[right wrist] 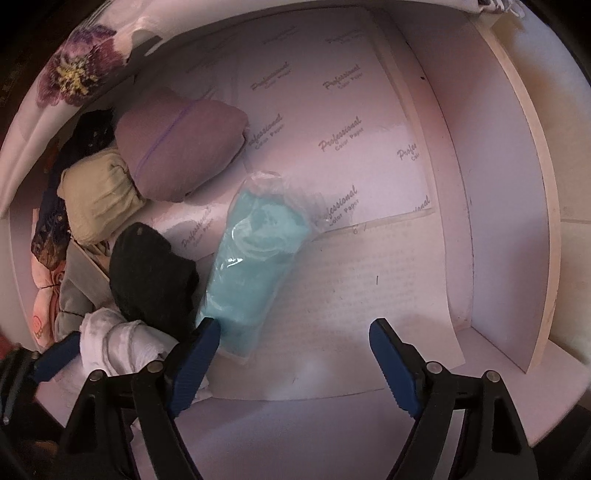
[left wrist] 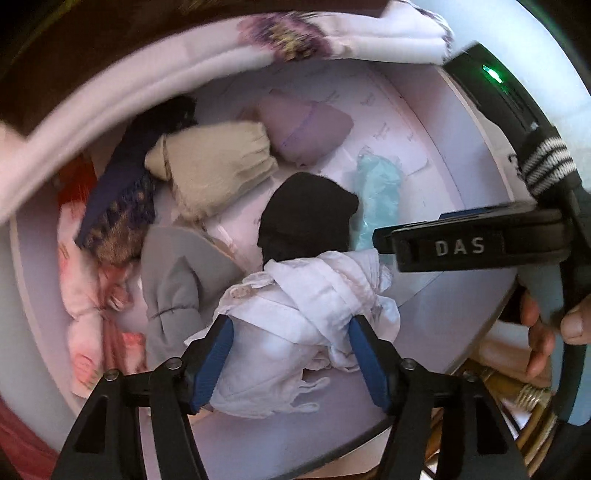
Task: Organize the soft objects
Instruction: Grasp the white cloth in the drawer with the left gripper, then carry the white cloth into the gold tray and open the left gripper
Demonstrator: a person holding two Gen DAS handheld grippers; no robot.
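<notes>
A crumpled white garment (left wrist: 288,314) lies on the floor of a white drawer (right wrist: 498,221), and my left gripper (left wrist: 293,360) points down over it, open, with a blue finger on either side. In the right wrist view the same white garment (right wrist: 118,339) shows at lower left. My right gripper (right wrist: 293,363) is open over bare paper lining with nothing between its fingers. Its left finger (right wrist: 195,362) stands beside the near end of a teal item in a clear bag (right wrist: 251,266). A black cloth (right wrist: 147,273) lies between the white garment and the teal bag.
A purple folded cloth (right wrist: 177,147), a cream bundle (right wrist: 99,199), a grey cloth (left wrist: 173,280), a pink cloth (left wrist: 88,314) and a dark patterned cloth (left wrist: 118,206) crowd the drawer's left. Floral fabric (left wrist: 288,33) hangs over the far edge. A hand (left wrist: 546,332) holds the right gripper's body (left wrist: 461,247).
</notes>
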